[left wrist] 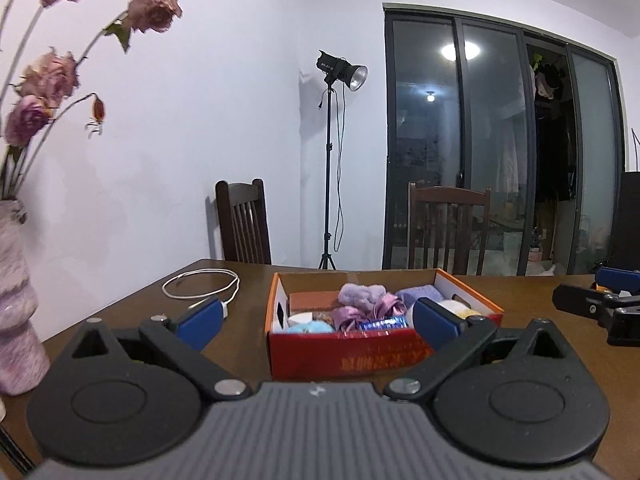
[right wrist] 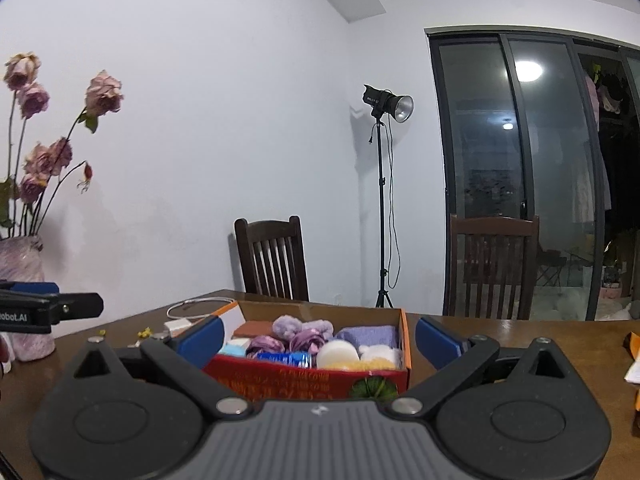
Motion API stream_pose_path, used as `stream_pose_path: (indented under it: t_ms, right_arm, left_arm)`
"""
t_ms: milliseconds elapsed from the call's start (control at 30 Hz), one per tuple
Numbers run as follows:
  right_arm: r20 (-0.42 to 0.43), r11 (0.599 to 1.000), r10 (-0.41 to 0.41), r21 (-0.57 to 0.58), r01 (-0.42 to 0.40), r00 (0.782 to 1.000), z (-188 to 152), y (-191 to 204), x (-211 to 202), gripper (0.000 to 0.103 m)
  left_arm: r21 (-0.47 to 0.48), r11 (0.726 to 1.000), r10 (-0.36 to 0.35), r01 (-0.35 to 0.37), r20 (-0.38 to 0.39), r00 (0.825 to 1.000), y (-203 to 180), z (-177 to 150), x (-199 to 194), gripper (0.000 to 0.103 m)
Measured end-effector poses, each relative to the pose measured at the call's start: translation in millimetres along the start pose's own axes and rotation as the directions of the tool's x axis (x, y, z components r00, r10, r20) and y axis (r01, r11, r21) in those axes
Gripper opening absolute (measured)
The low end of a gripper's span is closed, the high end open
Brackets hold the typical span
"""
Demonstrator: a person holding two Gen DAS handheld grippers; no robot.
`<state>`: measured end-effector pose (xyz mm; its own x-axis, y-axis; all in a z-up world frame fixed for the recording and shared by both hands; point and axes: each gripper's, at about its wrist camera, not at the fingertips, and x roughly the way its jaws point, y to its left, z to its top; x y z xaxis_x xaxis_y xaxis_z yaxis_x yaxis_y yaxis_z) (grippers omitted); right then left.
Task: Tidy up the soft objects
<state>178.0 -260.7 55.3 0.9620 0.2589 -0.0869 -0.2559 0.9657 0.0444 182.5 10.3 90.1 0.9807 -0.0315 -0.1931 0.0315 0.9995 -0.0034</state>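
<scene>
— Where are the soft things?

— In the red box [left wrist: 348, 350] with the orange rim, standing on the brown desk [left wrist: 532, 364] ahead of me. It is packed: a fluffy lilac pompom [left wrist: 360, 294], shiny purple scrunchies [left wrist: 350, 314], a folded lavender towel [left wrist: 420, 294], a pale blue ball of yarn [left wrist: 310, 327], a round cream puff [right wrist: 337, 354] and a blue-labelled packet [left wrist: 382, 324] near the front wall.

— And your fingers?

— Both pairs are spread wide and empty. My left gripper [left wrist: 318, 320] hangs just before the box, blue pads either side of its front. My right gripper [right wrist: 318, 338] sits likewise, the box between its pads; from the left camera it shows at the right edge, apart from the box.

— What else is around?

— A white cable [left wrist: 202, 284] is looped on the desk left of the box. Further left stands a pinkish vase [left wrist: 16, 312] of dried roses [left wrist: 154, 4]. Behind the desk are two dark wooden chairs [left wrist: 242, 222], a studio lamp [left wrist: 342, 72] on a stand, and glass sliding doors [left wrist: 500, 152].
</scene>
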Motion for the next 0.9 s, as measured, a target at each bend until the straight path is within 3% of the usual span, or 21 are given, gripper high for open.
stream_pose_path:
  t_ms: [333,600,900]
  right_arm:
    - [0.004,0.998,0.015,-0.056,-0.014,1.0,-39,23,-81,0.103]
    - [-0.036,1.0,0.018,-0.013,-0.019,0.999,-59,42,-137,0.103]
    - [-0.02,0.998,0.059,-0.026,-0.059,0.998,-69,64,-181,0.103]
  left_arm:
    - [-0.009,1.0,0.022,-0.021,0.037,0.999,-18,-43,-85,0.103]
    - [-0.012,1.0,0.029,-0.028,0.054,0.998,-22,-61,-146,0.103]
    - [-0.004,1.0,0.013,-0.013,0.029,0.999,-24,-87,-168,0.103]
